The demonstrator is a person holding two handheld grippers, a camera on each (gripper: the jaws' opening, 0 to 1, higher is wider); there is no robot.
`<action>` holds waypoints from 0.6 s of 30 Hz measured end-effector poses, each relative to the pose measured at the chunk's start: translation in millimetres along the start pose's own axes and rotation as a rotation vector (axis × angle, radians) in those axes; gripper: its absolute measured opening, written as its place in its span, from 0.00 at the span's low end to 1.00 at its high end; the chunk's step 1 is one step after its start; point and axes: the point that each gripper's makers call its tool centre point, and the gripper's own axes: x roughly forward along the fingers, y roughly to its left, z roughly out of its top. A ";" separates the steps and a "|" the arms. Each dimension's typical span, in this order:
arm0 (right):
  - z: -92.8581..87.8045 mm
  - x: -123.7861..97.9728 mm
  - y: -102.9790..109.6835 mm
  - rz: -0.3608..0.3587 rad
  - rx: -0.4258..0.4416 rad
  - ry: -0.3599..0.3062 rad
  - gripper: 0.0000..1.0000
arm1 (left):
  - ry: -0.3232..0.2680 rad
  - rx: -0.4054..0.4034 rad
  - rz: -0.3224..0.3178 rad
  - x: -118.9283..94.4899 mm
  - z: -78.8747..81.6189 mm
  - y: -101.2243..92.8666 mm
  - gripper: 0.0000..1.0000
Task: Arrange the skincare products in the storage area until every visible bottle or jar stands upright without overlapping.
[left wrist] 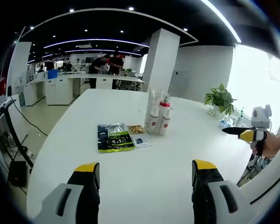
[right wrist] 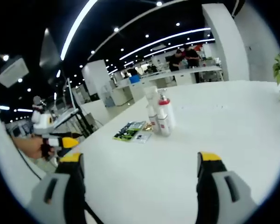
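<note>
Several white skincare bottles [left wrist: 157, 117] stand upright in a tight cluster on the white table [left wrist: 130, 186]; one has a red cap. In the right gripper view the same bottles [right wrist: 161, 116] stand mid-table. A green sachet [left wrist: 114, 137] and small flat packets [left wrist: 137, 135] lie just left of them. My left gripper [left wrist: 145, 175] is open, well short of the bottles, with nothing between its jaws. My right gripper [right wrist: 141, 163] is open too, far from the bottles. The right gripper [left wrist: 245, 134] also shows at the right edge of the left gripper view, held by a hand.
A potted plant [left wrist: 220, 99] stands at the table's far right edge. Beyond the table are white counters [left wrist: 60, 86], a white pillar [left wrist: 159, 60] and people standing at a bench [left wrist: 105, 65]. The left gripper [right wrist: 60, 140], held by a hand, shows at the left.
</note>
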 end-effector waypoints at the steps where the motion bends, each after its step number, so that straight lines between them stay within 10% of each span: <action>1: -1.6 0.4 0.6 0.001 -0.001 0.006 0.99 | 0.002 0.001 0.000 0.4 -1.1 0.3 0.83; 18: -3.8 14.5 10.4 0.007 0.028 0.005 0.99 | 0.025 0.023 -0.017 0.7 0.0 4.0 0.83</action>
